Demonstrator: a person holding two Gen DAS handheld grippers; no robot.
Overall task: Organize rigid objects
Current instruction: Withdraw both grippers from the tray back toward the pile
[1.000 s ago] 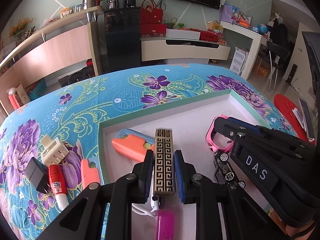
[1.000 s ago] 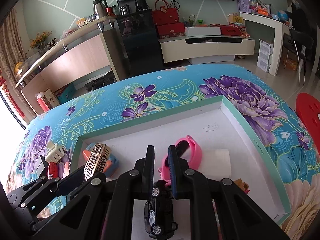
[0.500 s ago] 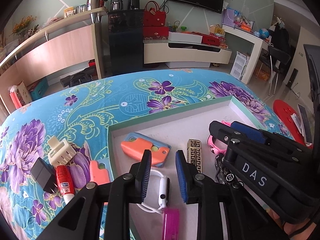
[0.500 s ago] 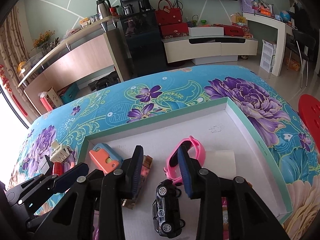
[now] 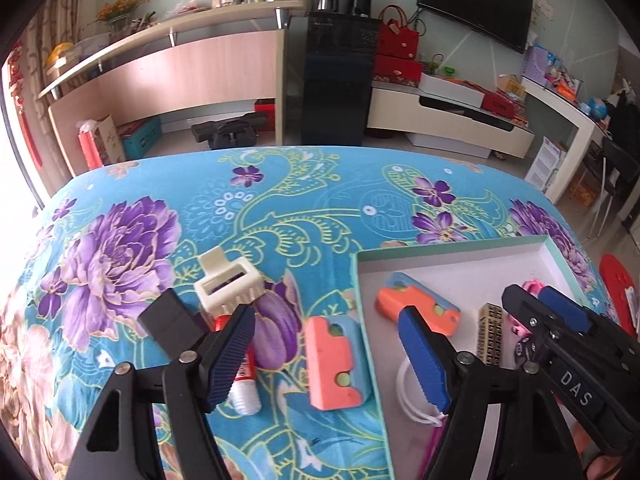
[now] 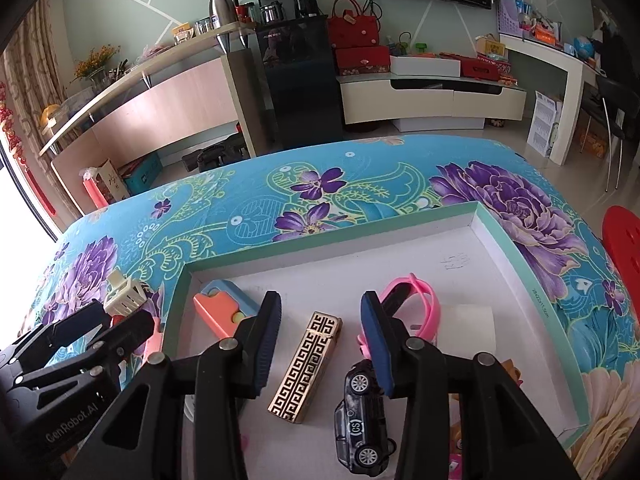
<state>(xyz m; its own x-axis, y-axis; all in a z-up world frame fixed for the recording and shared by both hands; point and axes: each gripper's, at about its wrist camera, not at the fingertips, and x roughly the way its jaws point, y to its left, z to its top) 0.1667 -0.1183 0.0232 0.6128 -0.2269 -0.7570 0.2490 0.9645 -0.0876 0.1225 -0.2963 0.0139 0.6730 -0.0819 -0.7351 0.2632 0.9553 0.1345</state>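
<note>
A shallow green-rimmed white tray (image 6: 520, 256) lies on the floral cloth. In it are a gold patterned lighter (image 6: 306, 366), a black toy car (image 6: 362, 416), a pink watch band (image 6: 424, 312) and an orange and blue case (image 6: 220, 310). My right gripper (image 6: 320, 340) is open and empty above the lighter. My left gripper (image 5: 328, 356) is open and empty over a second orange and blue case (image 5: 334, 364) on the cloth, just left of the tray rim (image 5: 366, 320).
On the cloth to the left lie a cream plastic clip (image 5: 228, 284), a black block (image 5: 170, 322) and a red and white tube (image 5: 244, 380). A white cable (image 5: 412, 400) lies in the tray's near corner. The table's far edge drops to the floor.
My left gripper let go of the gold lighter in the tray, opened wide and swung left over the cloth. My right gripper opened and drew back from the toy car.
</note>
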